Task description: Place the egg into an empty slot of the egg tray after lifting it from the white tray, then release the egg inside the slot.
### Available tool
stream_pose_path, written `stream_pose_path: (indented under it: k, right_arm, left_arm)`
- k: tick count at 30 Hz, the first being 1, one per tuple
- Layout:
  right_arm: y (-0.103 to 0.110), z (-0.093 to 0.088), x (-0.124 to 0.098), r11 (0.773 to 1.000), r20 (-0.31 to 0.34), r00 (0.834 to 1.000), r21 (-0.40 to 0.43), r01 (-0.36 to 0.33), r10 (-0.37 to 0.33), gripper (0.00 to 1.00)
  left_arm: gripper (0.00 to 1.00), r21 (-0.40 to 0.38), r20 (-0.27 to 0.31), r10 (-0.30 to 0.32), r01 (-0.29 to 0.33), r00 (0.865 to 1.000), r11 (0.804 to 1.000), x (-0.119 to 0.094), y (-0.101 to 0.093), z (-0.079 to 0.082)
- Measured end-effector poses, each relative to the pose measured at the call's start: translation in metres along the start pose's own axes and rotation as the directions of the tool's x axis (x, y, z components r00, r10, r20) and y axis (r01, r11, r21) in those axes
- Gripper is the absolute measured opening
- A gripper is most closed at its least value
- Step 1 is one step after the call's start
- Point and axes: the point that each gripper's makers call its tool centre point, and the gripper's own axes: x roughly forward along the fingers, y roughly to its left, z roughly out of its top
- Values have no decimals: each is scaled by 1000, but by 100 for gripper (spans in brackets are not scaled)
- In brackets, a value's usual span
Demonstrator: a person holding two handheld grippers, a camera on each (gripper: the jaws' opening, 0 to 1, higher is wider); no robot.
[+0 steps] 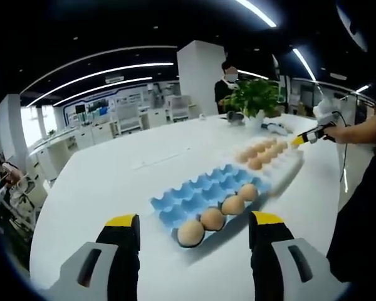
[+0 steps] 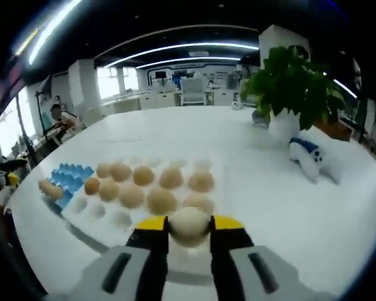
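We see a pale egg (image 2: 188,223) squeezed between the yellow tips of our right gripper (image 2: 189,227), just over the near edge of the white tray (image 2: 106,216), where more eggs sit. Our left gripper (image 1: 194,221) hangs with its jaws wide apart, holding nothing, over the blue egg tray (image 1: 197,191) with four eggs in its near row.
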Motion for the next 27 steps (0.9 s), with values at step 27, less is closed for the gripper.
stream_pose_path:
  k: [27]
  right_arm:
    - [68, 18, 5, 983, 19, 988, -105, -149, 152, 24]
  left_arm:
    - [72, -7, -5, 1, -1, 1000, 1000, -4, 9, -5]
